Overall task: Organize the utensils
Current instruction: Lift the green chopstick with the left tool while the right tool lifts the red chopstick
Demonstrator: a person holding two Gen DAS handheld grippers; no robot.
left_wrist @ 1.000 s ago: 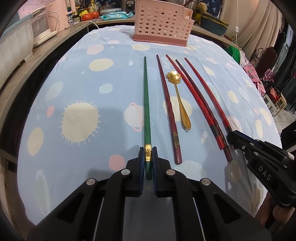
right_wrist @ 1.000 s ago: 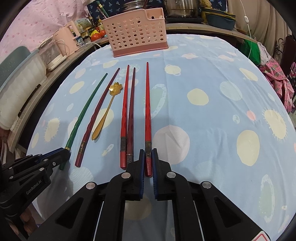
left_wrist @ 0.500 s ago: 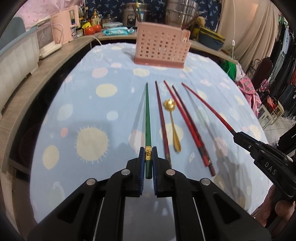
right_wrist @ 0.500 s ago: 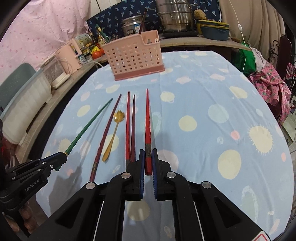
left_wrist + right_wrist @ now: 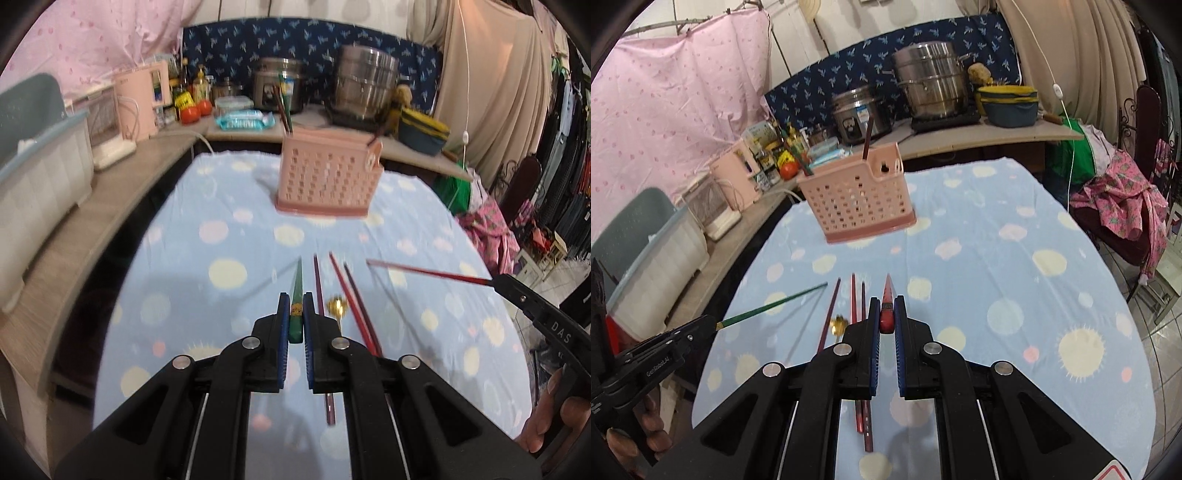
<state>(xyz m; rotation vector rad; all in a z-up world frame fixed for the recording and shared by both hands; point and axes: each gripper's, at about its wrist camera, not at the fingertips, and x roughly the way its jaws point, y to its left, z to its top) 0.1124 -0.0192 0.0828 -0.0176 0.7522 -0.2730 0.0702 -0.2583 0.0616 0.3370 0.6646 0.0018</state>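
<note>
left hand-held gripper (image 5: 295,314) clamped on green chopstick (image 5: 296,295), off the desk (image 5: 221,236) | right hand-held gripper (image 5: 886,314) pinching red chopstick (image 5: 887,306), also lifted | pink basket (image 5: 327,179) straight ahead | other chopsticks (image 5: 354,299) and gold spoon (image 5: 337,305) lying between and below both

Worktop (image 5: 1015,258) w/ pale-blue spotted cloth, wooden side counter (image 5: 92,236) w/ appliances, back shelf (image 5: 990,133) w/ steel pots (image 5: 932,86) against navy print fabric (image 5: 236,48), pink curtain (image 5: 676,103) left, beige drapes (image 5: 491,74) & hung clothes (image 5: 569,192) right, tiled floor (image 5: 1167,332).
</note>
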